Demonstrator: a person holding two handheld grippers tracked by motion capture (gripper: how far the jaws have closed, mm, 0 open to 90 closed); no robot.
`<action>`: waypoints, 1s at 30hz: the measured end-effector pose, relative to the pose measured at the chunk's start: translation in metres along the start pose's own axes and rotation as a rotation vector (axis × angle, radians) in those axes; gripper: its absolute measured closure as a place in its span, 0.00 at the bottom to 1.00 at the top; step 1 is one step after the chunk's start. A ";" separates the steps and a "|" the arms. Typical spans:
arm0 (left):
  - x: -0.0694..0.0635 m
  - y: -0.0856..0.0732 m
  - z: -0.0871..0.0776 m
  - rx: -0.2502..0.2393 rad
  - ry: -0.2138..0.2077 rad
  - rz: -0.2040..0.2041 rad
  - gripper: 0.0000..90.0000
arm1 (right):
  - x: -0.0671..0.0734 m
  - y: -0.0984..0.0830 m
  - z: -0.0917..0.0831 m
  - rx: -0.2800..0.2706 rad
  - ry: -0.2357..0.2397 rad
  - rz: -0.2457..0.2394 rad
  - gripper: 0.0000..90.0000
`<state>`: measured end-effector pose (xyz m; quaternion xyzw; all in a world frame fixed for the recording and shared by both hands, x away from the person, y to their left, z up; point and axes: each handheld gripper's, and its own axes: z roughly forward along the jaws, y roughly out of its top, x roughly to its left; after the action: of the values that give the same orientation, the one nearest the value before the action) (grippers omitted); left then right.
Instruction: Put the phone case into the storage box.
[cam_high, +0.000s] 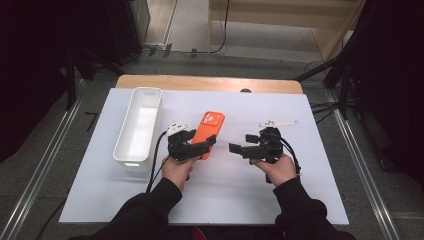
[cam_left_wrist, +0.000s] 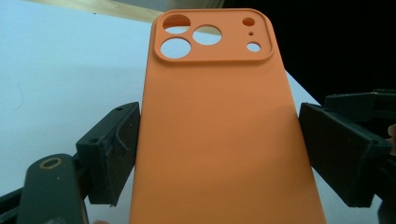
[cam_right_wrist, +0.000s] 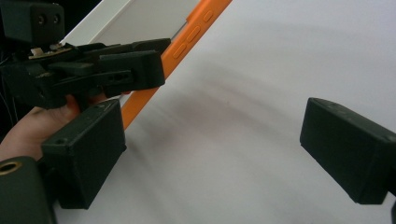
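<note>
An orange phone case (cam_high: 209, 128) lies back-up near the middle of the white mat, camera cut-outs at its far end. My left gripper (cam_high: 206, 144) is at its near end. In the left gripper view the case (cam_left_wrist: 219, 116) sits between the two black pads (cam_left_wrist: 114, 149), which press on its long edges. My right gripper (cam_high: 239, 148) is off to the right of the case, pointing left toward it, jaws wide apart. In the right gripper view my right gripper (cam_right_wrist: 212, 140) has only bare mat between its jaws, and the left gripper (cam_right_wrist: 116, 70) and the case's edge (cam_right_wrist: 187, 42) lie beyond.
A long white bin (cam_high: 137, 125) stands to the left of the case, its wall (cam_right_wrist: 135, 18) behind the left gripper. The white mat (cam_high: 280, 190) covers most of a wooden table (cam_high: 210, 82). Dark stands and cables flank the table.
</note>
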<state>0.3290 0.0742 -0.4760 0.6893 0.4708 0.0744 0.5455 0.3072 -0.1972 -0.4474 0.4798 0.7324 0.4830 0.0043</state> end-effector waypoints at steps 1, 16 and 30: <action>0.000 0.000 0.000 0.003 0.001 0.001 0.18 | -0.001 0.001 0.000 0.000 0.000 0.004 0.06; 0.000 0.000 0.000 -0.002 0.000 -0.017 0.18 | 0.001 0.018 0.011 0.015 -0.006 0.060 0.06; -0.003 -0.003 0.002 -0.004 0.007 0.000 0.18 | -0.001 0.040 0.018 0.033 -0.004 0.091 0.17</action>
<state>0.3270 0.0710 -0.4778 0.6879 0.4728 0.0778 0.5451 0.3445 -0.1821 -0.4291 0.5134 0.7178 0.4697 -0.0241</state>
